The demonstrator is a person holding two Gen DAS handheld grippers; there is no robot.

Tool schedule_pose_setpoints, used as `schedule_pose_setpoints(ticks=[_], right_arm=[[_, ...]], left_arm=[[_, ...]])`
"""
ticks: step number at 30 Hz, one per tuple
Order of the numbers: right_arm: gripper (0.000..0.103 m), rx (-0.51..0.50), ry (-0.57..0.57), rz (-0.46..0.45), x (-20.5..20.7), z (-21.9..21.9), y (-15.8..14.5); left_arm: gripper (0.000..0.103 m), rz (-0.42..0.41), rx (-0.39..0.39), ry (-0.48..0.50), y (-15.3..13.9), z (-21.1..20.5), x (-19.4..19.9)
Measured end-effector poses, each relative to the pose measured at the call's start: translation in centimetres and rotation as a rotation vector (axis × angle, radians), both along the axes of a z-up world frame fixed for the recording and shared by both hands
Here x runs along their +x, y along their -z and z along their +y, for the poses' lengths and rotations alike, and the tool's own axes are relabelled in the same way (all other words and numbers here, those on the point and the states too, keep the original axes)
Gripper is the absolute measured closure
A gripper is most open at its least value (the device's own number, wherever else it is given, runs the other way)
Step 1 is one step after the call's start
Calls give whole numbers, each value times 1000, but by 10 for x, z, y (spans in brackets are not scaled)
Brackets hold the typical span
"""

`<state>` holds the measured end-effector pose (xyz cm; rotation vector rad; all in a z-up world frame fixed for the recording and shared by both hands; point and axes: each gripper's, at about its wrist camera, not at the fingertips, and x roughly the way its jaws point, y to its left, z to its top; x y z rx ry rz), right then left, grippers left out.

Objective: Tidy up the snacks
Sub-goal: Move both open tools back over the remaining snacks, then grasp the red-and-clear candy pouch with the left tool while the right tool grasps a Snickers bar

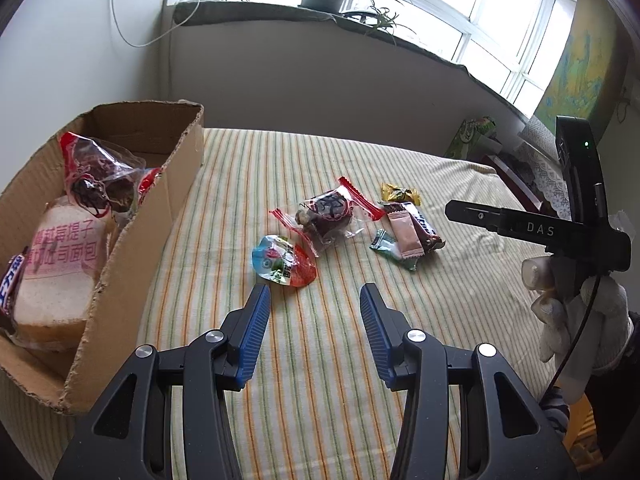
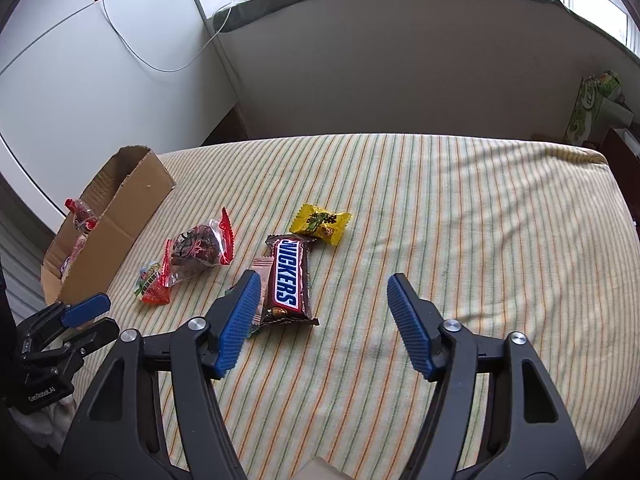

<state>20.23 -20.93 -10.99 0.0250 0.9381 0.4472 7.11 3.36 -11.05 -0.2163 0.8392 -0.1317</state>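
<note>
We hold both sets of jaws spread and empty over the bed [image 2: 440, 208], the left gripper [image 1: 314, 308] just short of the jelly cup [image 1: 284, 260] and the right gripper [image 2: 320, 304] beside the Snickers [image 2: 289, 278]. The loose snacks lie mid-bed, while the box [image 1: 172, 208] at the left edge already holds bread [image 1: 56, 276] and a red bag [image 1: 96, 176]. To do the next pick well, we judge we should straddle the jelly cup, lower until the pads meet the sheet, close gently on its crinkly rim, then lift clear of the box wall before we release.
</note>
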Motion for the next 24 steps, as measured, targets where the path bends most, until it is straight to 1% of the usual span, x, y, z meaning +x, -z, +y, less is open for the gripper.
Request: schedule_pose_setpoints(ticks=[1,2,5,8,17,24], right_arm=[[48,5,-4,11,3,1,3],[49,11,-9,20,4,2,6],[50,14,-18,26,7,6,11],[50,22,-31,28,9,11,13],[50,-8,-55,33,17,23,20],[51,-5,-64,49,23,32,25]], left_arm=[[58,5,1,1,2,0,2],[58,8,5,2,4,-1,4],[58,14,20,0,7,-4,10],[58,21,32,-27,10,-2,16],[58,44,75,-71,18,3,32],[59,60,71,-72,28,2,39]])
